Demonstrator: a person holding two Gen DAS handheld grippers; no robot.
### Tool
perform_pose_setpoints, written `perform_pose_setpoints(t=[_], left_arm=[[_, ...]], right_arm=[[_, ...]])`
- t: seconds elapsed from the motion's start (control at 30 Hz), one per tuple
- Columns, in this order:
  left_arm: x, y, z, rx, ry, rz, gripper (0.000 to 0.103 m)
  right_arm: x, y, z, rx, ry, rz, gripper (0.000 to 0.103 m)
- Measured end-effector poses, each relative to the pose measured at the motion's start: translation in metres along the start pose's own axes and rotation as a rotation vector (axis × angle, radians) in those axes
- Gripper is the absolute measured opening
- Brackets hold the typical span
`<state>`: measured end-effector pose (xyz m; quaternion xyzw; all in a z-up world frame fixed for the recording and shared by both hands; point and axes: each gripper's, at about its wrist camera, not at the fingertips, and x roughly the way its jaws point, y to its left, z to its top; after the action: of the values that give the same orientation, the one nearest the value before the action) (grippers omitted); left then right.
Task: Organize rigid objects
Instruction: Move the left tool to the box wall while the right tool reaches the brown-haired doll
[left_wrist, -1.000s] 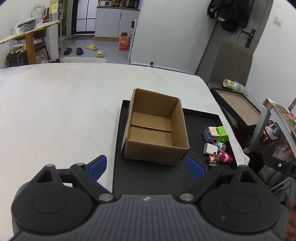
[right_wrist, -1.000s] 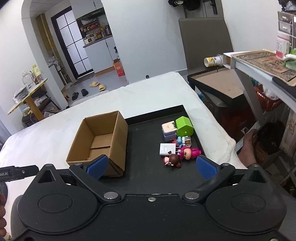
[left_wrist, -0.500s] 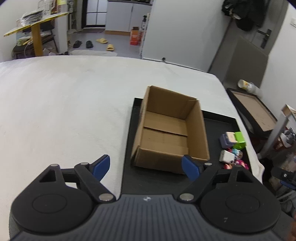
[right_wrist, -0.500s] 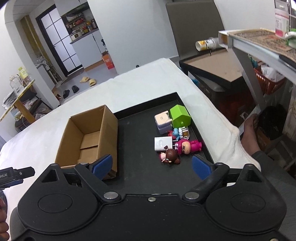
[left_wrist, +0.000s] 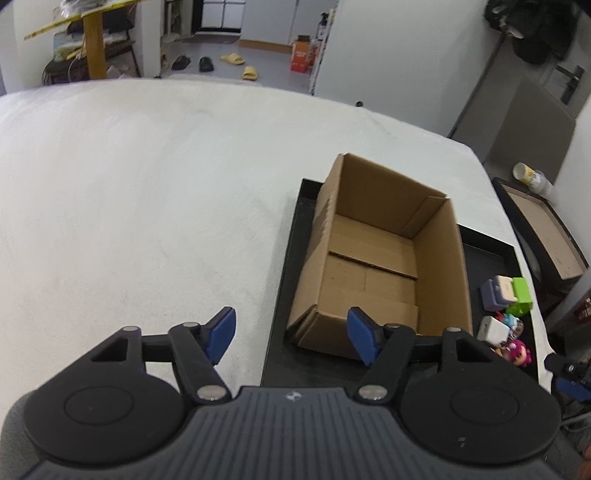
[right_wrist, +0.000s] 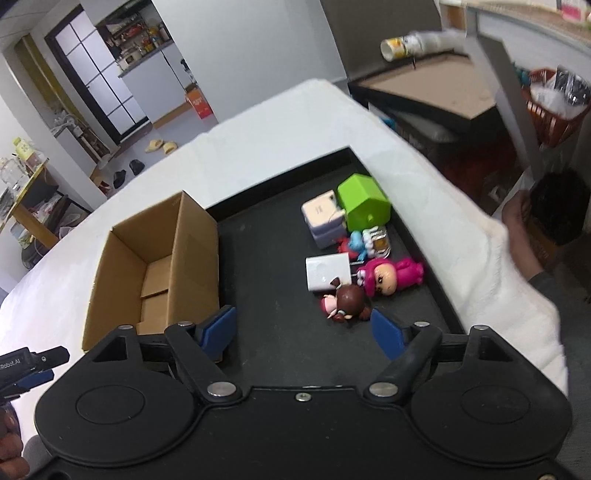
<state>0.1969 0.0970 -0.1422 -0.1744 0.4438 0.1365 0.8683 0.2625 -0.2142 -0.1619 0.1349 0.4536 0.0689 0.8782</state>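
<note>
Nearest in the left wrist view, the left gripper (left_wrist: 291, 332) tilts steeply down, its matte black linkage arms ending in smooth blue pads. Its jaws have just been closing and stand partly apart with nothing between them; the left pad hangs over the white cloth, the right one over the near wall of the open brown cardboard box (left_wrist: 384, 266).

The right gripper (right_wrist: 304, 332) is pitched down the same way over the flat black tray (right_wrist: 280, 258). Its jaws have also just been closing and are part-way open, gripping nothing; only bare tray floor lies between the pads.

Just beyond its right pad, at about 1 o'clock, lies a small brown-haired doll figure (right_wrist: 345, 301) on its side, touching a glossy pink-suited doll figure (right_wrist: 388, 275). A white rounded plastic block (right_wrist: 327, 273) lies beside them. Farther along the same line sit a tiny blue-and-white figure (right_wrist: 360, 243), a pale lilac-and-cream box-shaped toy (right_wrist: 323, 218) and a bright green house-shaped plastic block (right_wrist: 364, 203), all clustered at the tray's right side.

The cardboard box, corrugated, flaps absent from view and interior empty, stands at 10 o'clock on the tray's left end. The tray rests on a desk covered by a soft, slightly nubby white cloth (left_wrist: 147, 192).
</note>
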Motion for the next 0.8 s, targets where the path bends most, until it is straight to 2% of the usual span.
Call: perform_pose_setpoints(t=[0.4, 0.8], left_arm=[[0.035, 0.007, 0.007, -0.053, 0.018, 0.001, 0.053], [0.048, 0.007, 0.008, -0.079, 0.028, -0.037, 0.041]], right_arm=[[0.064, -0.006, 0.004, 0.003, 0.071, -0.089, 0.068], [0.097, 0.004, 0.001, -0.091, 0.088, -0.165, 0.066]])
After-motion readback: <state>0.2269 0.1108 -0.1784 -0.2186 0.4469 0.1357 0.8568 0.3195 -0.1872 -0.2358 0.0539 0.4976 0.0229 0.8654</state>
